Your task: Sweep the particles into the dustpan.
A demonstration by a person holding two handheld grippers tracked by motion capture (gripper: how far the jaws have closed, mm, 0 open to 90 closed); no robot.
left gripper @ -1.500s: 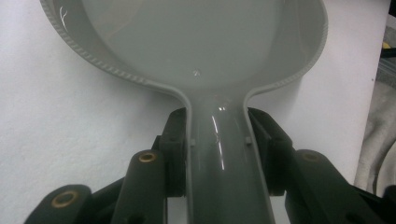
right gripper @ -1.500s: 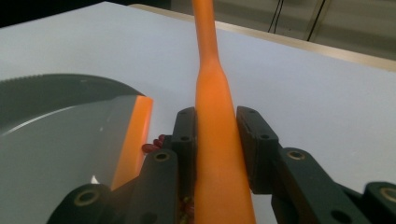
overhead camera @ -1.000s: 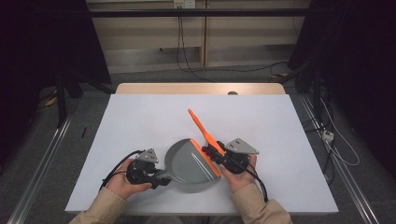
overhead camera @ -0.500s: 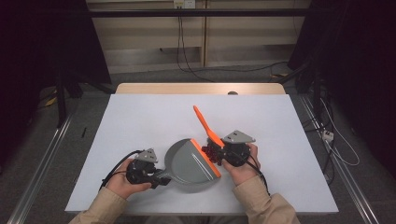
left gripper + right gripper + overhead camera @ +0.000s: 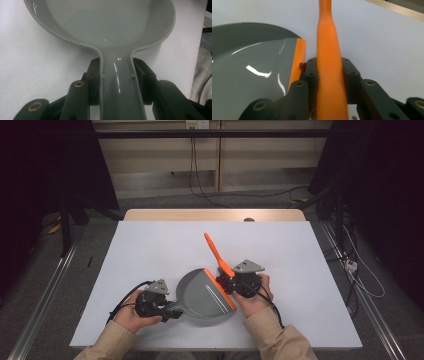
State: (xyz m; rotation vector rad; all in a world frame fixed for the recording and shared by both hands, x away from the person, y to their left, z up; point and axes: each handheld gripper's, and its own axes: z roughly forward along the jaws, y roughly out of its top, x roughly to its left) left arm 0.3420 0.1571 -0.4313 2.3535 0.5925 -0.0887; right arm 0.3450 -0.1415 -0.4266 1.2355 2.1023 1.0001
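A grey dustpan [image 5: 200, 295] with an orange lip [image 5: 220, 287] lies flat near the table's front edge. My left gripper [image 5: 172, 309] is shut on its grey handle [image 5: 117, 82], with the pan's bowl [image 5: 110, 22] just ahead of the jaws. My right gripper [image 5: 227, 280] is shut on an orange brush handle [image 5: 214, 249] that slants up and away to the left. Its jaws have just been closing a little tighter on that handle [image 5: 328, 50]. In the right gripper view the dustpan [image 5: 249, 70] and its orange lip [image 5: 298, 60] sit just left of my right gripper [image 5: 329, 72].
A white sheet [image 5: 150, 250] covers the table, with a wooden strip [image 5: 215, 215] at the far edge. Cables run over the floor behind the table and to its right [image 5: 350, 265]. Metal rails [image 5: 45, 300] flank both sides of the table.
My right gripper has edged a little away from the person and leftward, carrying the orange brush closer along the dustpan's lip. The left gripper and the dustpan have stayed put.
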